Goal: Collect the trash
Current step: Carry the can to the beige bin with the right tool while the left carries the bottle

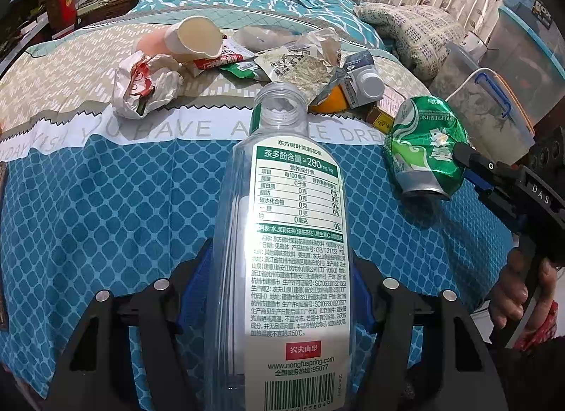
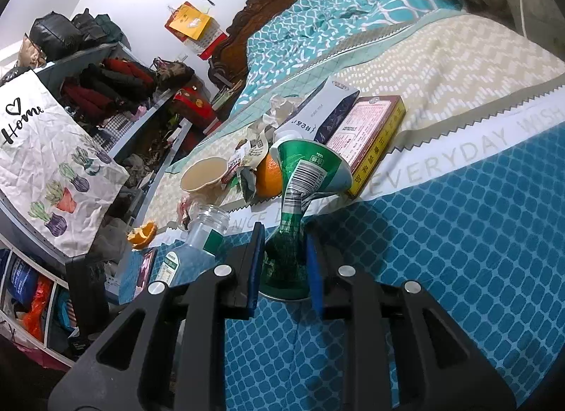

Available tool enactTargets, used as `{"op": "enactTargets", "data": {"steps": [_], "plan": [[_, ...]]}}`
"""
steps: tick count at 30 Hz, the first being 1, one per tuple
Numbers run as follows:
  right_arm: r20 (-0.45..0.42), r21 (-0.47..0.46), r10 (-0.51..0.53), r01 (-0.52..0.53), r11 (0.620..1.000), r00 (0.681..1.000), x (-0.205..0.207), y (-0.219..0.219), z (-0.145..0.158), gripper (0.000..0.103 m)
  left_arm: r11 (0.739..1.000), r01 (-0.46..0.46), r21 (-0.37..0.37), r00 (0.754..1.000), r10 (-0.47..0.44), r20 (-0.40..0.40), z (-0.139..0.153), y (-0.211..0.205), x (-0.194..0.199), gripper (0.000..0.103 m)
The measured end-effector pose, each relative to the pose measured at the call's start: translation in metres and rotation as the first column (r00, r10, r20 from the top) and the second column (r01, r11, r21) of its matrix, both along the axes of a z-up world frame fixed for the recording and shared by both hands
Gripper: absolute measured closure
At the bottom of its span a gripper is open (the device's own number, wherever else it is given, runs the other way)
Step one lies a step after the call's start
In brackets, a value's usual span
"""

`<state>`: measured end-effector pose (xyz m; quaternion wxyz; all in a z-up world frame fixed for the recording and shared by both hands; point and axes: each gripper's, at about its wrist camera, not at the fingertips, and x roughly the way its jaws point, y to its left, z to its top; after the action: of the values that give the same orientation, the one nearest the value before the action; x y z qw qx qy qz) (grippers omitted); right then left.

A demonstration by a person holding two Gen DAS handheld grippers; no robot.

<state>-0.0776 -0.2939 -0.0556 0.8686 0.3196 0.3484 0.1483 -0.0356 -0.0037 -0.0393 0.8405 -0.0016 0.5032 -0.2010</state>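
Note:
My left gripper is shut on a clear, capless plastic bottle with a white and green label, its mouth pointing away over the bed; the same bottle shows low left in the right wrist view. My right gripper is shut on a crushed green can, pinched at its waist; the can hangs right of the bottle. Behind them on the bedspread lies a heap of trash: a paper cup, a crumpled wrapper, torn packets, a small carton and an orange.
A red and yellow box lies by the carton, and orange peel lies at the bed's edge. A paper bag marked "Home" and cluttered shelves stand beside the bed. Plastic storage bins stand to the right. A hand holds the right gripper's handle.

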Motion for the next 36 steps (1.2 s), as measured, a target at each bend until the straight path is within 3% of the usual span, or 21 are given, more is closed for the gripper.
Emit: {"op": "enactTargets", "data": {"steps": [4,11,20,28,32,36], "plan": [[0.014,-0.037,0.002,-0.002,0.999,1.0,-0.003,0.004,0.006,0.079,1.0,-0.021,-0.02,1.0,0.021,0.014,0.005,0.006,-0.001,0.04],[0.096,-0.09,-0.009,0.018,0.996,0.995,-0.015,0.004,0.025,0.081,0.998,-0.004,-0.068,0.994,0.011,0.106,0.028,0.009,-0.008,0.04],[0.123,-0.114,-0.047,0.061,0.992,0.991,-0.025,-0.008,0.032,0.081,0.995,0.039,-0.096,0.994,-0.029,0.106,0.04,-0.007,0.003,0.04],[0.119,-0.084,-0.143,0.153,0.985,0.983,-0.039,-0.048,0.024,0.081,0.985,0.167,-0.045,0.978,-0.159,0.136,0.049,-0.061,0.012,0.04],[0.121,-0.072,-0.213,0.223,0.972,0.969,-0.052,-0.077,0.019,0.081,0.965,0.259,-0.026,0.958,-0.254,0.135,0.05,-0.102,0.017,0.04],[0.13,-0.063,-0.3,0.31,0.949,0.945,-0.068,-0.114,0.015,0.081,0.925,0.38,-0.004,0.916,-0.376,0.14,0.052,-0.164,0.023,0.04]]}}
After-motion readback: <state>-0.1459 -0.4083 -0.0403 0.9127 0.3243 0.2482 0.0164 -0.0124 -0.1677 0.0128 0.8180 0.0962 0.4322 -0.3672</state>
